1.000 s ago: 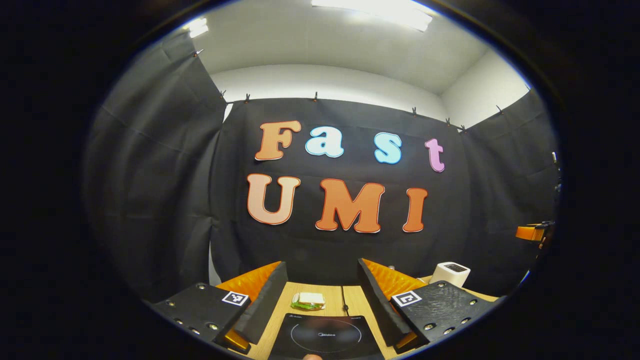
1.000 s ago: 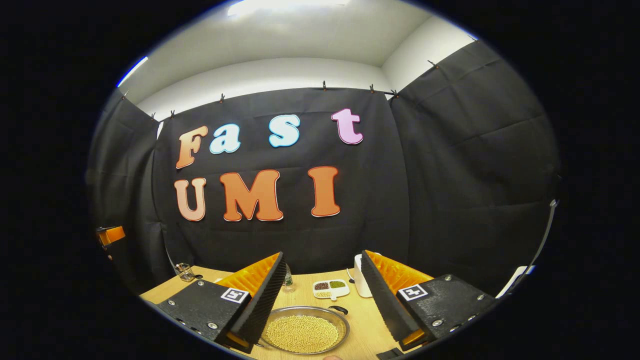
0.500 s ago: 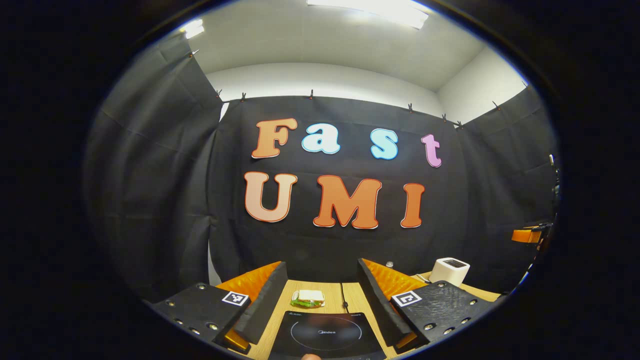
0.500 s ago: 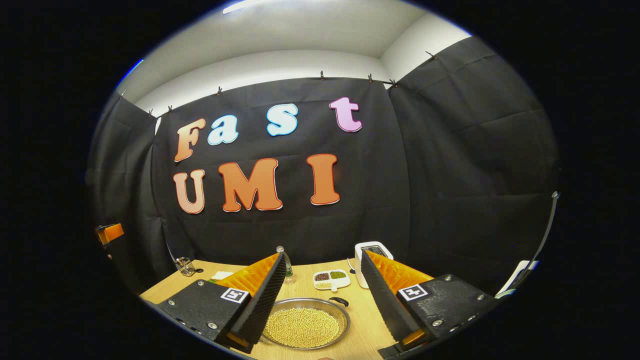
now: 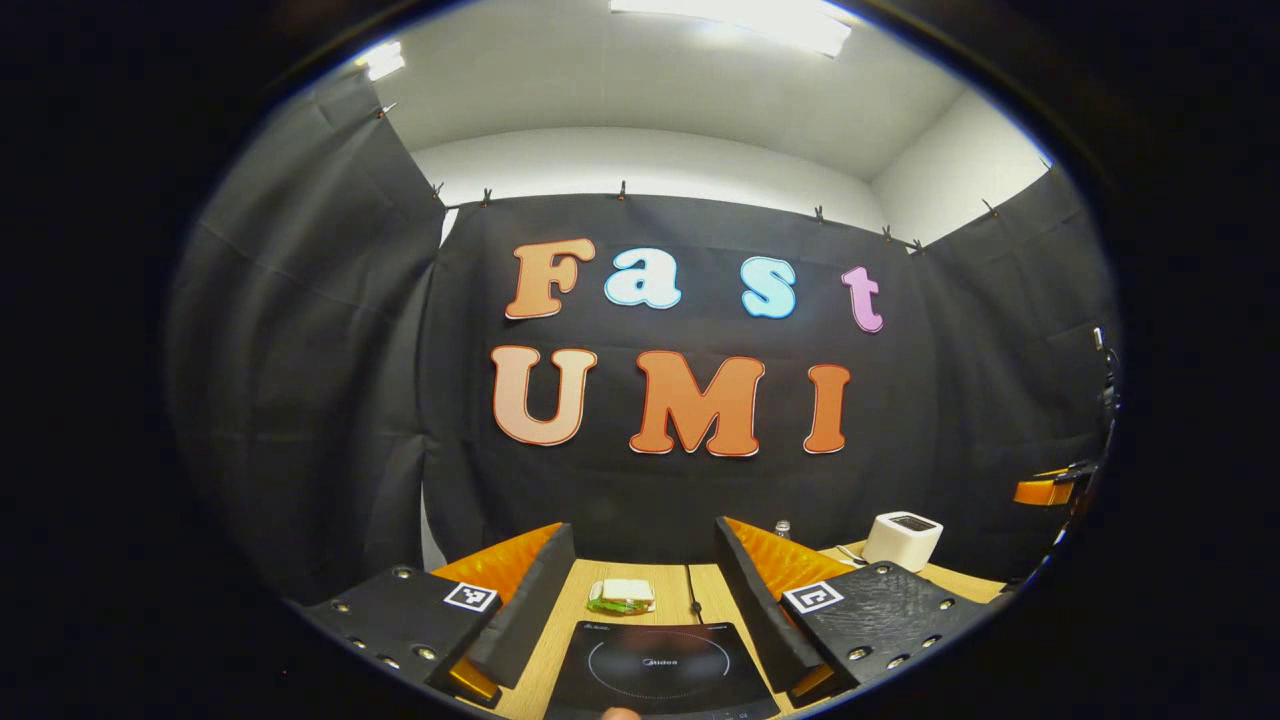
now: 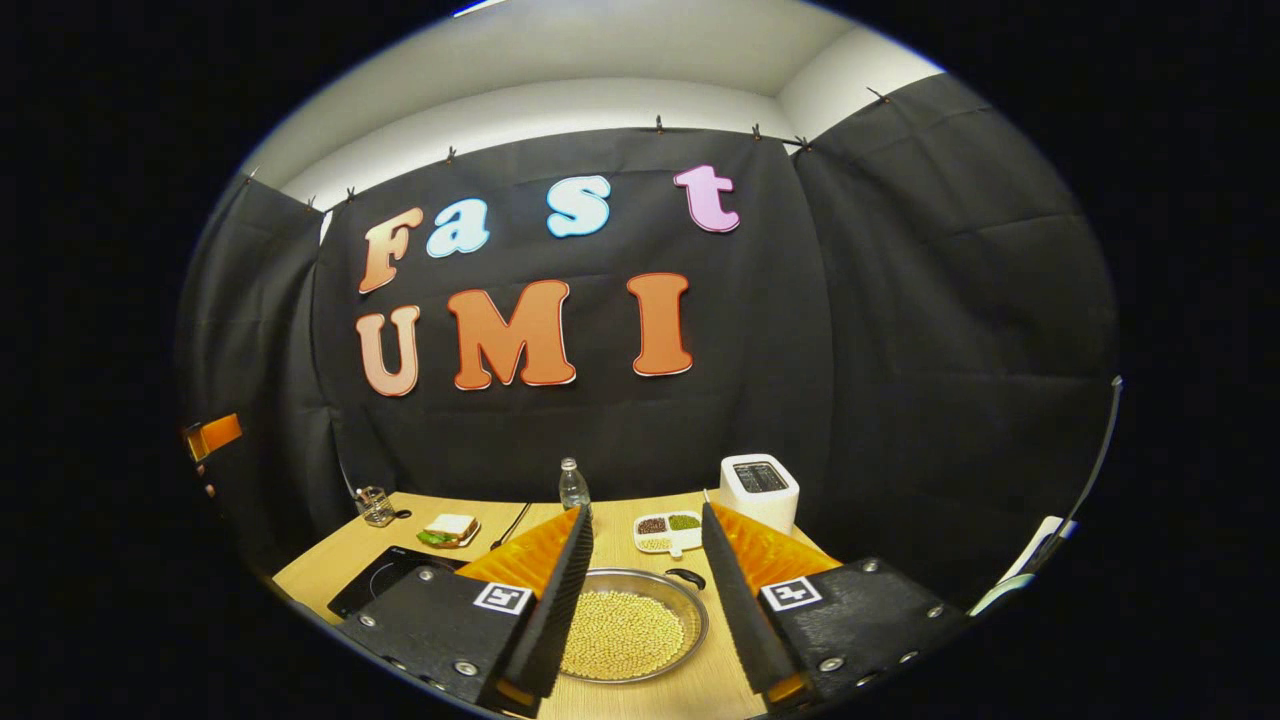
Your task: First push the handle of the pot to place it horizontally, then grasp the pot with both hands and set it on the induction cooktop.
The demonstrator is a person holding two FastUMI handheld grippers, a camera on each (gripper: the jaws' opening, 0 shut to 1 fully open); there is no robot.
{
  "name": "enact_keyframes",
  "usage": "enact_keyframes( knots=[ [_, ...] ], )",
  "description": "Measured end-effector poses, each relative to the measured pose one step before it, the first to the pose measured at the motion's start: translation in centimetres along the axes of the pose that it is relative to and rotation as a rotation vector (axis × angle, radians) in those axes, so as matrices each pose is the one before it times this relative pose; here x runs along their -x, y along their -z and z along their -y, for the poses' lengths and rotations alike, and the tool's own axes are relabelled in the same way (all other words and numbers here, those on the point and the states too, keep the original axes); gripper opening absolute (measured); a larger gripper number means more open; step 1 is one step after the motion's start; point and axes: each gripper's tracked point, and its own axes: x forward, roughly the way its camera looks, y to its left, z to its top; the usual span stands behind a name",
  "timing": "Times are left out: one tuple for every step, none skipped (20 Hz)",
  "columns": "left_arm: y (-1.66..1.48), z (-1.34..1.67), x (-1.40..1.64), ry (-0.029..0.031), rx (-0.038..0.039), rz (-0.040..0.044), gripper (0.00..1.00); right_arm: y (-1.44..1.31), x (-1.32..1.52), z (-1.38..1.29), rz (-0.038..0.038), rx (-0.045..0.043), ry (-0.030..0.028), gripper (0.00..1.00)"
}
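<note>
Left gripper (image 5: 640, 590) is level, jaws spread wide — nothing between them; right gripper (image 6: 640, 580) likewise gapes, fingers parted, gripping nothing.

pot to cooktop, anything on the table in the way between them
Nothing visible. In the right gripper view the pot lies between the open fingers, with bare table between it and the cooktop on its left. The sandwich sits behind the cooktop.

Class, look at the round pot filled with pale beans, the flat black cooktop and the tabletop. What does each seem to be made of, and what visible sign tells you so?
Round pot filled with pale beans: probably steel, its grey rim shining; its short dark handle looks like plastic.
Flat black cooktop: likely glass, smooth and glossy, with a thin printed ring.
Tabletop: light wood or wood-look laminate, with faint grain lines.
</note>
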Motion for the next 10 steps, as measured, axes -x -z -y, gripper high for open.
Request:
enact_keyframes(
  knots=[
    [-0.011,0.028,0.046,0.00314,0.00241,0.00049,0.88,0.099,0.008,-0.259,0.00003,0.00883,-0.00252,0.65],
    [0.044,-0.064,0.013,0.00153,0.00228,0.00067,0.88,0.1,0.002,-0.126,-0.00036,0.00685,-0.00072,0.57],
    [0.023,-0.107,0.0,-0.00111,0.00002,-0.0001,0.88,0.176,-0.018,-0.286,-0.00409,0.00562,-0.00441,0.47],
    [0.106,-0.064,0.051,-0.00563,-0.00192,-0.00018,0.88,0.345,0.017,-0.291,-0.00547,0.00357,-0.00529,0.43],
    [0.119,-0.107,0.028,-0.00715,-0.00204,-0.00162,0.88,0.344,-0.102,-0.227,-0.00821,0.00263,-0.00095,0.4],
    [0.321,-0.138,0.071,-0.00458,0.00029,-0.00215,0.89,0.227,-0.104,-0.105,-0.005,0.00147,0.00026,0.28],
    [0.185,-0.193,0.043,-0.00071,0.00266,-0.00124,0.89,0.293,-0.064,-0.229,-0.00563,0.0008,-0.00363,0.29],
    [0.14,-0.568,0.339,-0.002,0.00352,-0.00171,0.88,0.346,-0.077,-0.2,-0.00792,-0.0011,-0.00411,0.22],
    [0.206,-0.546,0.228,-0.0038,0.00313,-0.00655,0.88,0.409,-0.153,-0.243,-0.00817,-0.00319,-0.00542,0.24],
    [0.432,-0.24,-0.045,-0.00153,0.00235,-0.00766,0.89,0.402,-0.147,-0.188,-0.00879,-0.0027,-0.00536,0.14]
  ],
)
